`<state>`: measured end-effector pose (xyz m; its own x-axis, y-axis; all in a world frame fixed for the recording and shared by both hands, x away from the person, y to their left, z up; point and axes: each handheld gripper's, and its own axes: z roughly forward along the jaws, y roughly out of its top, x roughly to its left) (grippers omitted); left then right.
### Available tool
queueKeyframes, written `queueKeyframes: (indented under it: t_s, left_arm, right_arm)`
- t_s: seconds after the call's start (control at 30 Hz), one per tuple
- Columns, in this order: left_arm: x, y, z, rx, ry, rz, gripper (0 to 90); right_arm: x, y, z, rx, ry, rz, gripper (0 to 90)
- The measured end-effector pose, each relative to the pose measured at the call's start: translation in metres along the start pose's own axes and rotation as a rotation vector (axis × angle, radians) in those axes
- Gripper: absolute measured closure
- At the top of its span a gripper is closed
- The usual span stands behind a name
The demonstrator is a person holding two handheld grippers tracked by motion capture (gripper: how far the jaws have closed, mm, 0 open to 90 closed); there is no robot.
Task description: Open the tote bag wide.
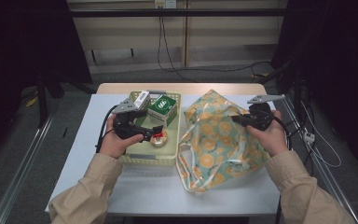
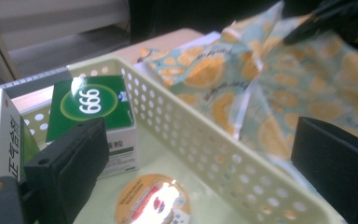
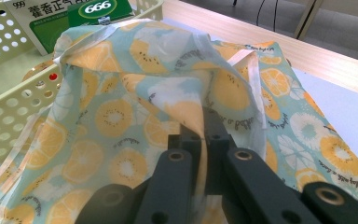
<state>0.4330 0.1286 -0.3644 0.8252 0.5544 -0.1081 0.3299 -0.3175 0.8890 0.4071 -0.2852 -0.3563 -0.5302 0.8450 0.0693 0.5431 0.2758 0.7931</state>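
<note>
Bag, the orange-slice print one, lies crumpled on the right half of your surface, its left side pressed against the basket wall. Your right tool has its jaws pressed together on a fold of the fabric near the bag's upper right; in the right gripper view the cloth runs down between the closed jaws and hides their tips. The bag's mouth is hard to make out: folds overlap, and you cannot tell where the opening lies. Its lower end hangs near the front edge of the surface, handles looped beside the basket. Your left tool hovers inside the basket with jaws spread, nothing between them; the left gripper view shows the round lidded tub low between the jaws, its label washed out by glare and cut off at the bottom. Green box stands at the basket's back, white box behind your left tool, partly hidden. Free room: a bare strip of surface left of the basket and along the front; the right edge sits close to your right hand. Basket wall rises between left tool and bag.
</note>
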Motion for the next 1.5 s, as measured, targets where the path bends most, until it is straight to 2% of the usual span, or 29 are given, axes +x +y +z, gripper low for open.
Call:
queueKeyframes:
  t_s: [0.03, 0.1, 0.27, 0.33, 0.4, 0.53, 0.6, 0.63, 0.67, 0.73, 0.77, 0.87, 0.9, 1.0, 1.03, 1.2, 1.23, 1.37, 1.5]
  left_arm:
    - [0.001, -0.001, 0.003, 0.014, 0.007, 0.009, 4.0]
    - [0.003, -0.003, 0.008, 0.026, -0.007, -0.001, 4.2]
    - [0.008, -0.007, 0.022, 0.066, 0.001, -0.014, 4.1]
    - [0.009, -0.009, 0.029, 0.102, 0.019, -0.007, 4.3]
    - [0.011, -0.009, 0.033, 0.115, 0.02, -0.012, 4.1]
    - [0.012, -0.01, 0.044, 0.144, 0.028, 0.006, 4.4]
    - [0.015, -0.013, 0.05, 0.152, 0.024, -0.013, 4.7]
    - [0.016, -0.015, 0.053, 0.162, 0.055, -0.014, 4.7]
    - [0.019, -0.017, 0.056, 0.179, 0.034, -0.02, 5.0]
    - [0.021, -0.022, 0.061, 0.209, 0.043, -0.028, 5.1]
    - [0.022, -0.023, 0.064, 0.22, 0.038, -0.015, 5.2]
    - [0.022, -0.028, 0.07, 0.248, 0.029, -0.01, 5.6]
    - [0.022, -0.029, 0.072, 0.253, 0.029, -0.022, 5.6]
    - [0.023, -0.033, 0.075, 0.316, 0.038, -0.006, 6.6]
    - [0.023, -0.034, 0.075, 0.335, 0.063, -0.002, 8.3]
    - [0.023, -0.038, 0.079, 0.393, 0.06, 0.015, 8.8]
    - [0.024, -0.039, 0.08, 0.392, 0.041, 0.01, 8.9]
    - [0.026, -0.04, 0.08, 0.389, 0.052, -0.006, 9.2]
    - [0.027, -0.042, 0.081, 0.409, 0.055, 0.003, 9.1]
  right_arm:
    - [0.0, 0.0, 0.0, 0.0, 0.001, 0.001, 90.0]
    - [0.0, 0.0, -0.001, 0.0, 0.0, 0.0, 90.0]
    - [0.001, 0.0, 0.0, 0.002, 0.005, -0.005, 90.0]
    - [0.002, 0.0, 0.002, 0.008, 0.005, -0.01, 90.0]
    - [0.002, 0.0, 0.003, 0.006, 0.007, -0.012, 90.0]
    - [0.003, 0.0, 0.003, 0.005, 0.012, -0.015, 90.0]
    - [0.004, 0.0, 0.003, 0.004, 0.013, -0.017, 90.0]
    - [0.004, 0.0, 0.003, 0.006, 0.013, -0.018, 90.0]
    - [0.004, 0.0, 0.004, 0.006, 0.013, -0.018, 90.0]
    - [0.005, 0.0, 0.003, 0.006, 0.015, -0.017, 90.0]
    - [0.005, -0.001, 0.003, 0.006, 0.016, -0.018, 90.0]
    - [0.004, -0.002, 0.002, 0.006, 0.017, -0.02, 90.0]
    - [0.004, -0.002, 0.002, 0.007, 0.017, -0.017, 90.0]
    - [0.003, -0.003, 0.002, 0.008, 0.016, -0.014, 90.0]
    - [0.003, -0.003, 0.002, 0.006, 0.016, -0.014, 90.0]
    - [0.004, -0.005, 0.003, 0.006, 0.018, -0.013, 90.0]
    - [0.004, -0.005, 0.003, 0.009, 0.02, -0.013, 90.0]
    - [0.004, -0.005, 0.003, 0.007, 0.019, -0.013, 90.0]
    - [0.005, -0.005, 0.002, 0.005, 0.019, -0.014, 90.0]
